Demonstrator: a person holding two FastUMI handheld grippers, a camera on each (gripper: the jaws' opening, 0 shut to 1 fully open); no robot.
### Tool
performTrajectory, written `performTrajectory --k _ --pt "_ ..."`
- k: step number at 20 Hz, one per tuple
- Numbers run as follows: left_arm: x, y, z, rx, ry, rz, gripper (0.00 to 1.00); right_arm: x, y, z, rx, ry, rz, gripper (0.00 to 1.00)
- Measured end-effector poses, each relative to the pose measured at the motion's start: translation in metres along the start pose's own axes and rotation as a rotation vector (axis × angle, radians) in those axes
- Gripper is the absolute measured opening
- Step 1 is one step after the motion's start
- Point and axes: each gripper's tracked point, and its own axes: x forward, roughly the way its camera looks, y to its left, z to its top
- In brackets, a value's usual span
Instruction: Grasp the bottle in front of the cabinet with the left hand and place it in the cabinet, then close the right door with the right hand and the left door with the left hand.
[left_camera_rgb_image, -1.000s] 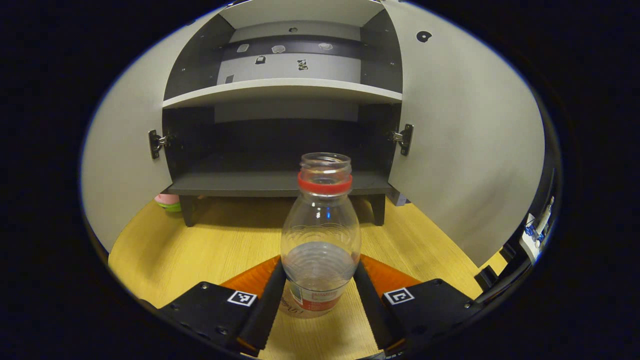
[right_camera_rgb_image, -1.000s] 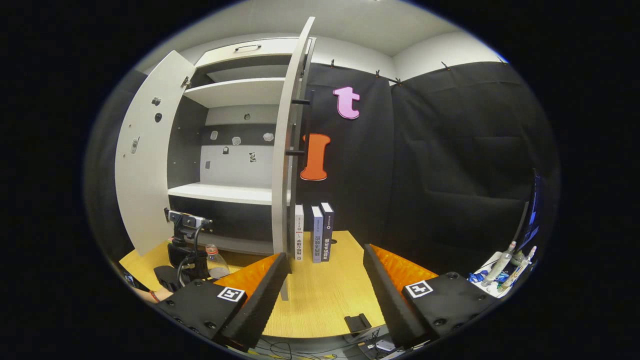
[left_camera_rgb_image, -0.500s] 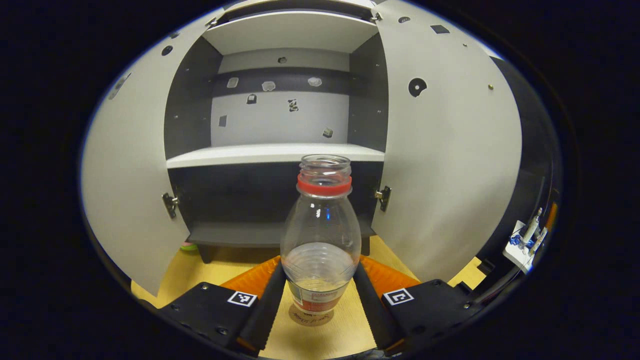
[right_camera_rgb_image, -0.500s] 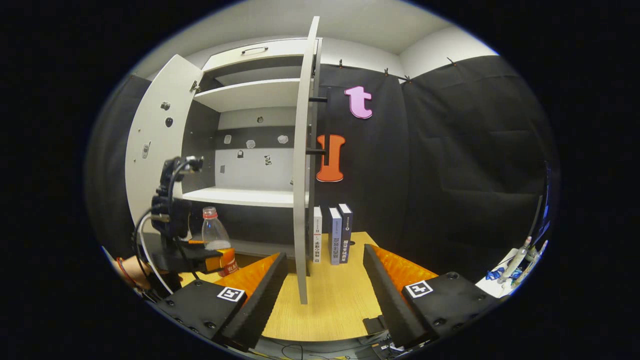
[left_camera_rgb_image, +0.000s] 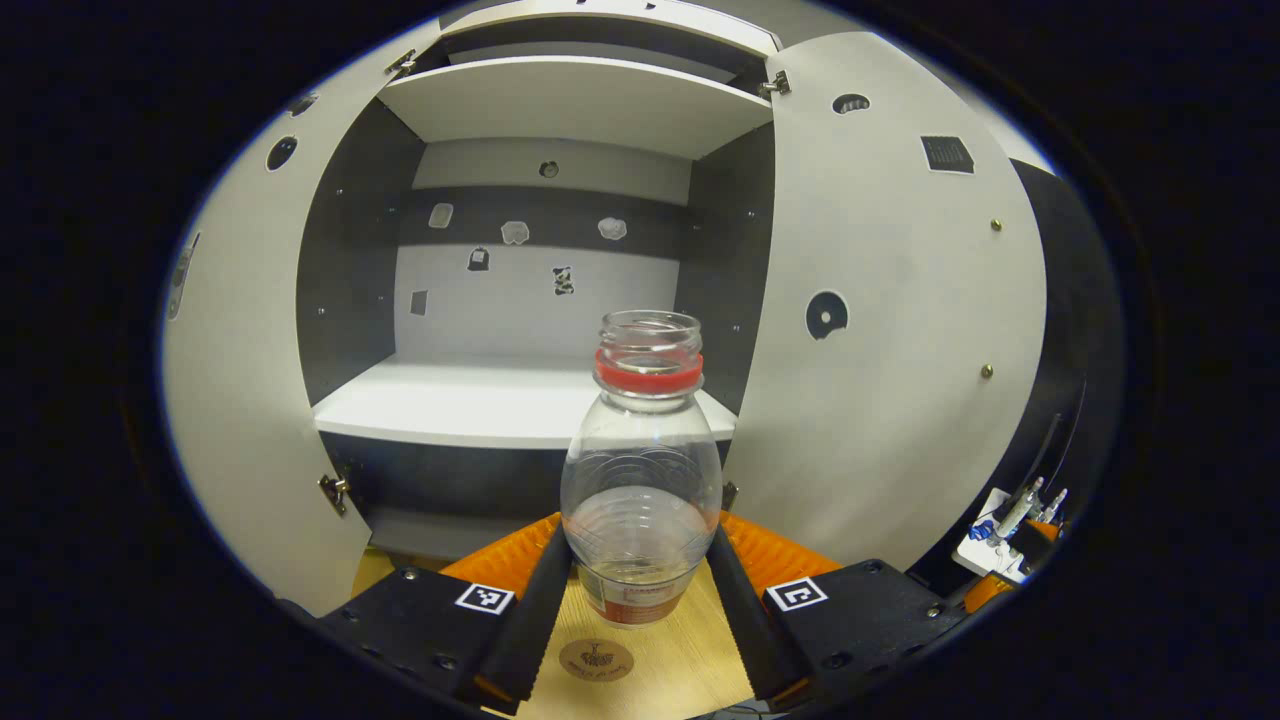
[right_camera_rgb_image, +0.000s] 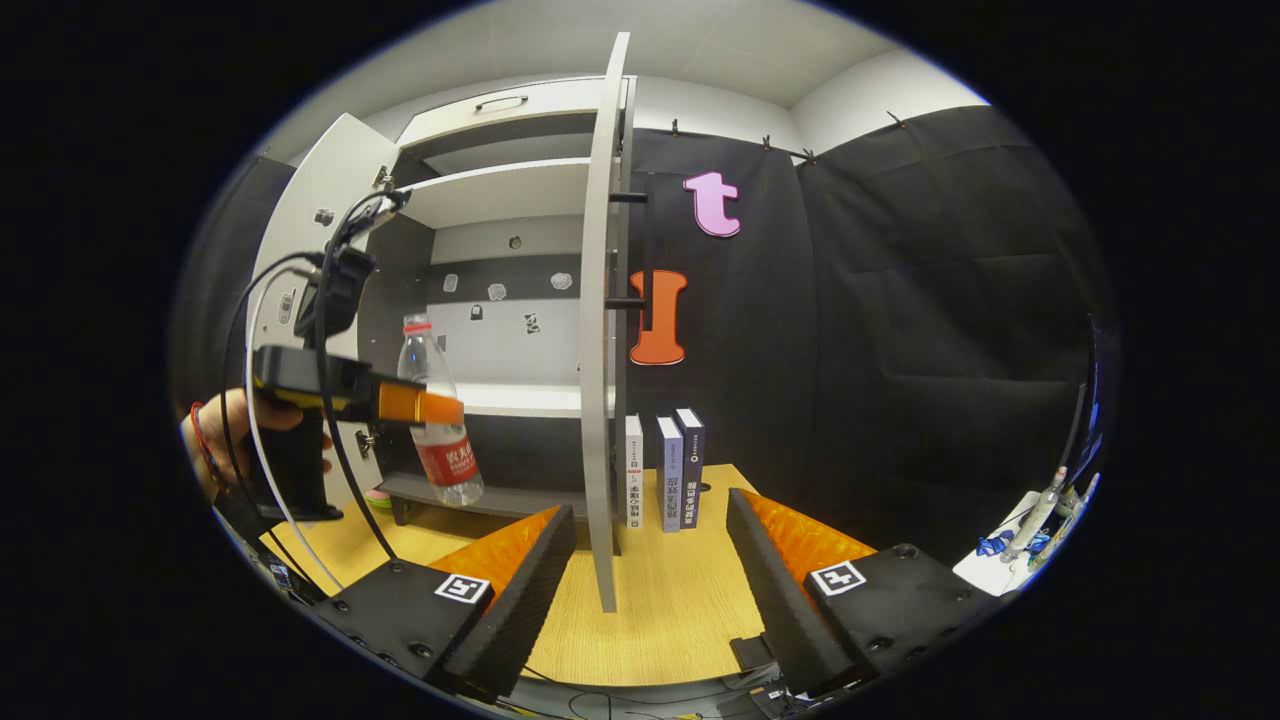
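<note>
A clear plastic bottle (left_camera_rgb_image: 641, 480) with a red neck ring and red label stands upright between my left gripper's fingers; the left gripper (left_camera_rgb_image: 640, 585) is shut on it. The bottle hangs in the air before the open cabinet (left_camera_rgb_image: 520, 400), about level with its white middle shelf. In the right gripper view the bottle (right_camera_rgb_image: 440, 415) and the left gripper (right_camera_rgb_image: 440, 408), held by a hand, sit left of the right door (right_camera_rgb_image: 600, 330), which stands edge-on. My right gripper (right_camera_rgb_image: 650, 545) is open above the table with nothing in it.
Both cabinet doors stand wide open, the left door (left_camera_rgb_image: 235, 400) and the right door (left_camera_rgb_image: 890, 330). Three books (right_camera_rgb_image: 665, 470) stand upright on the wooden table (right_camera_rgb_image: 650, 610) beside the cabinet. Small items lie at the far right (right_camera_rgb_image: 1020, 525).
My left gripper has lifted the bottle off the table, from the bottom compartment's level up to the middle shelf. The right gripper has barely moved.
</note>
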Motion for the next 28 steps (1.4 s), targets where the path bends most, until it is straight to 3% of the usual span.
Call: performTrajectory --k 6,12,28 --pt "0.037 0.014 0.062 0.017 -0.066 0.005 0.77 0.008 -0.013 0.0 0.011 -0.001 -0.04 1.0" --pt "0.082 0.024 0.092 0.009 -0.062 -0.011 0.77 0.019 -0.021 0.003 0.02 0.006 -0.065 1.0" --pt "0.168 0.044 0.104 0.061 0.01 0.032 0.77 0.028 -0.043 0.0 0.037 0.038 -0.147 1.0"
